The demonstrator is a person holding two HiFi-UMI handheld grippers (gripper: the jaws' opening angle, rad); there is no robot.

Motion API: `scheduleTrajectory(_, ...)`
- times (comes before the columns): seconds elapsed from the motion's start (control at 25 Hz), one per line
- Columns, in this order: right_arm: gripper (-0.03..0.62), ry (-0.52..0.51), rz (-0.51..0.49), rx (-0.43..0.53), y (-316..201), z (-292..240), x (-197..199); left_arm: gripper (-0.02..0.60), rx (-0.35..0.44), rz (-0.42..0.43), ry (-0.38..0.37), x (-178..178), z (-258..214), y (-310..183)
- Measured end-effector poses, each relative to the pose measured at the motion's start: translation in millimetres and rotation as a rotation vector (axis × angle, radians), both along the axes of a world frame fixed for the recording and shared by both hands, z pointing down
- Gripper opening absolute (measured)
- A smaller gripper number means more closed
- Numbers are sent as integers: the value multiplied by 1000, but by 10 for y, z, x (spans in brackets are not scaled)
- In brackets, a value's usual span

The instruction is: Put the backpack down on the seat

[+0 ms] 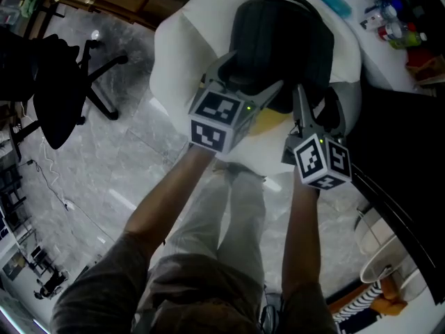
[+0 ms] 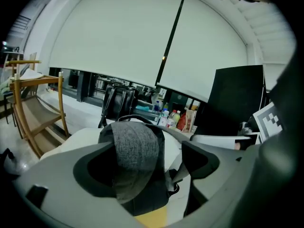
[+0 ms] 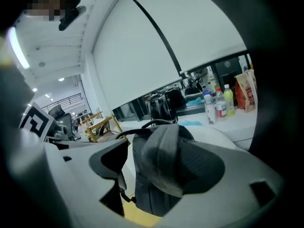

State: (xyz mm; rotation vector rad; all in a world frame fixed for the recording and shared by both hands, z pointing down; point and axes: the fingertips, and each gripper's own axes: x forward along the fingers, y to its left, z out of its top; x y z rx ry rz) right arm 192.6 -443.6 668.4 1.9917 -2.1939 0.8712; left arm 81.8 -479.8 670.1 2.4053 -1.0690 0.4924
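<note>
2 tongs, both spread wide, neither pinching anything.
- Left tongs [image 2: 147, 151]: 1 grey shoulder strap [image 2: 135, 144] hangs slack in the gap, close to the left-hand jaw.
- Right tongs [image 3: 164, 156]: 1 second strap [image 3: 159, 146] droops across the gap, also loose.

1 backpack [image 1: 278, 40], black, sits on the white cushioned seat [image 1: 177, 54] with its strap side towards the person. A yellow patch [image 1: 268, 122] shows under its near edge.

1 white surface [image 3: 237, 120] stands behind the seat and carries:
- Several bottles [image 3: 216, 103]. 1 is yellow-green, the fill of the rest cannot be told.
- 1 red-and-white snack bag [image 3: 247, 89], upright, top shut.
- 1 black bag [image 2: 118, 103], handles up, contents hidden.

1 black office chair [image 1: 55, 82] stands on the grey floor, well apart to the left.

1 wooden frame [image 2: 33, 103] stands at the far left.
</note>
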Motion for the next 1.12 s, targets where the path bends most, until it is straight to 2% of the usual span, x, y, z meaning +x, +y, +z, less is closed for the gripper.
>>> scheduleTrajectory(0.28,339,-19,-2,-4,126,-150,21,437,7,-10,-15,-47,-155,120)
scheduleTrajectory(0.36,332,-32,-26,-2,155,-214,-44,414,8,-4,-4,-34,-231,163)
scheduleTrajectory(0.4,331,-42,-39,-1,181,-256,-88,385,9,3,4,-25,-279,193)
scheduleTrajectory(0.48,256,-69,-70,7,259,-359,-190,203,18,13,28,-10,-412,264)
scheduleTrajectory(0.52,204,-80,-85,15,306,-416,-238,153,24,10,44,-10,-490,298)
scheduleTrajectory(0.56,132,-90,-100,22,355,-474,-284,68,24,5,61,-13,-567,332)
scheduleTrajectory(0.6,4,-105,-117,28,404,-536,-331,1,15,1,75,-15,-636,370)
scheduleTrajectory(0.72,2,-179,-156,29,542,-756,-451,0,-28,14,88,9,-836,527)
scheduleTrajectory(0.92,0,-232,-159,23,711,-1362,-522,0,-53,32,90,-53,-1397,825)
scheduleTrajectory(1.12,0,-221,-266,97,969,-2282,-604,0,-18,115,130,-80,-2253,1188)
